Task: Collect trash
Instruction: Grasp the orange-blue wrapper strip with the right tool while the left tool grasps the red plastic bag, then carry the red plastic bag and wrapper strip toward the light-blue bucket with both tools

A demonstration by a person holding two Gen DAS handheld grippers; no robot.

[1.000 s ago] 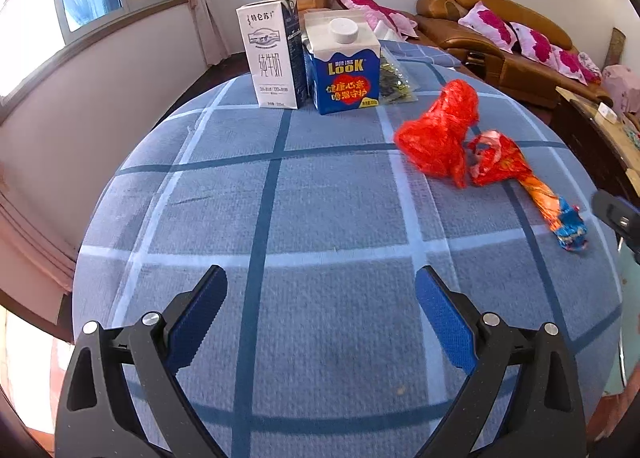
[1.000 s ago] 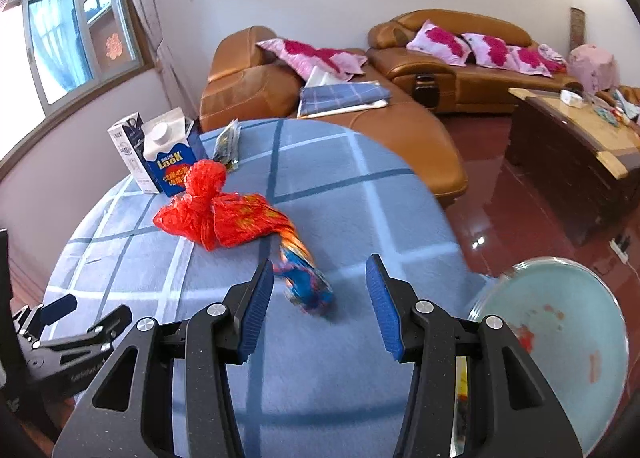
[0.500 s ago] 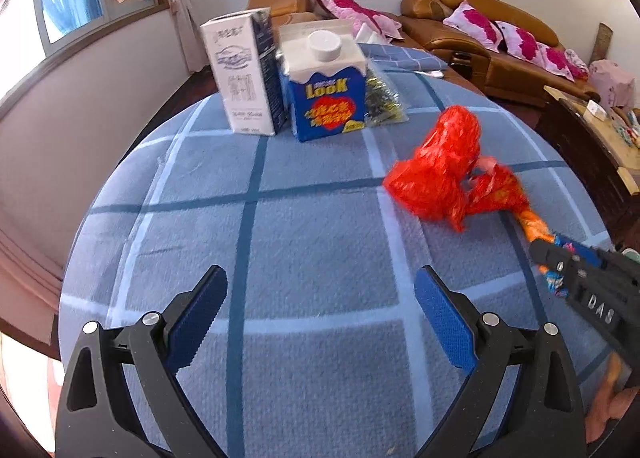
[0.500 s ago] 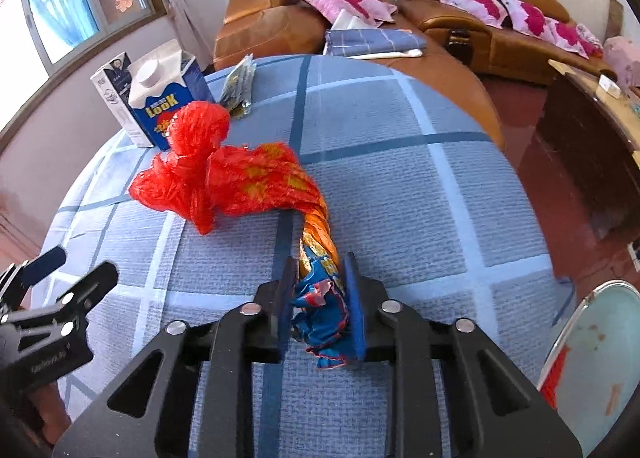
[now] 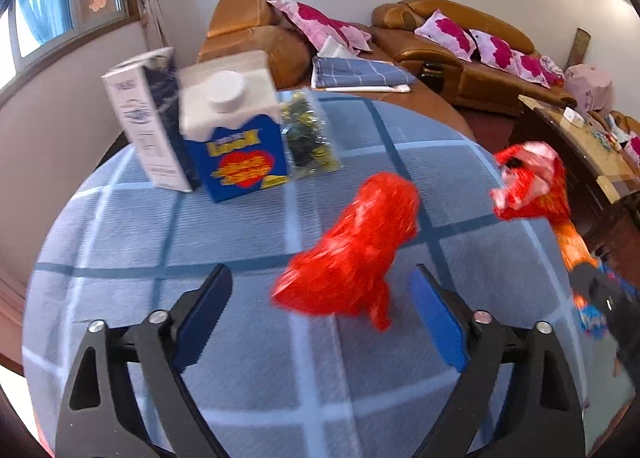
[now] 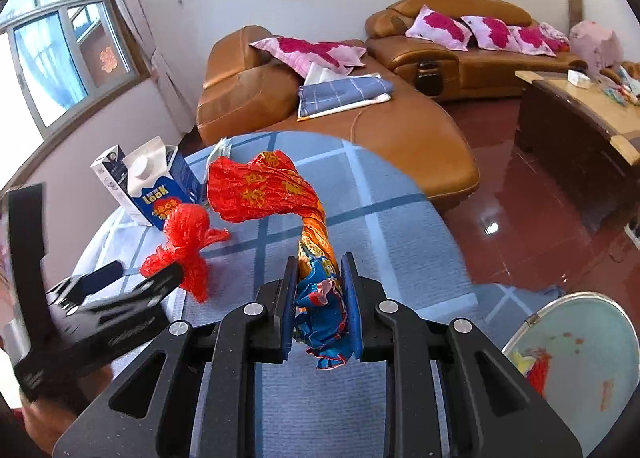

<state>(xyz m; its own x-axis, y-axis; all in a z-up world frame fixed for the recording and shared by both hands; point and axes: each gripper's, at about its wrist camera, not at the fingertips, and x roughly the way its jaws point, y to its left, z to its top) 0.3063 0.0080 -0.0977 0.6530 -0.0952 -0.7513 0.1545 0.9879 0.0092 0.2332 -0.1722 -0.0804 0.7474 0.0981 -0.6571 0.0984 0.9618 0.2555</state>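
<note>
- Right gripper [image 6: 318, 308] is clamped on the wrapper [image 6: 280, 194]; lift it clear of the table [image 6: 400, 258].
- Left gripper [image 5: 320, 312], jaws closing around the red bag [image 5: 352, 254]: centre it before squeezing.

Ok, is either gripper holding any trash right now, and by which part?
The right gripper pinches the twisted foil wrapper by its blue tail end. The left gripper holds nothing; its jaws are closing around the red plastic bag.
</note>
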